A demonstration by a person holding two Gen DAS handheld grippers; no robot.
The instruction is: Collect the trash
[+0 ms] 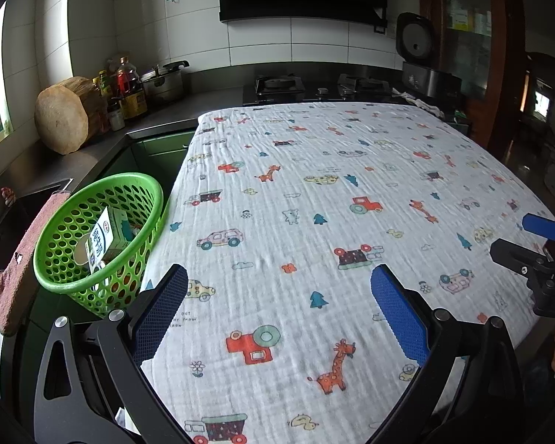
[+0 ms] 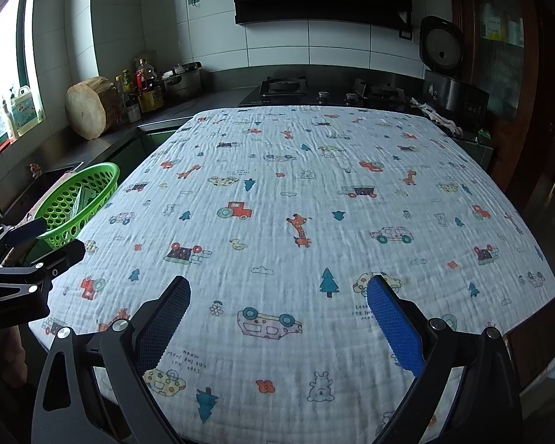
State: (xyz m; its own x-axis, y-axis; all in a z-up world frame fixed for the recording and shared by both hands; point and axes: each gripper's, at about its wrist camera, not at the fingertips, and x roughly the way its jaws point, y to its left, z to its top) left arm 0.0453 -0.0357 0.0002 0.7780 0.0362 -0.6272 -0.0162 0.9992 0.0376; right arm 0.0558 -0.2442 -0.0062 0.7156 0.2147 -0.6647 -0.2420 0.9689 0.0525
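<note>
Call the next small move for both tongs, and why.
Probably pull both back and stop: the patterned cloth shows no loose trash in either view, the green basket already holds a carton, and the left tongs and right tongs are open and hold nothing.

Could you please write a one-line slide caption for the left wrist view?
Open left tongs hover over the patterned tablecloth, with a carton in the green basket at the table's left edge.

Cartoon-print cloth [image 1: 314, 192] on table; wood block [image 1: 64, 114], bottles [image 1: 127, 88] on counter.
</note>
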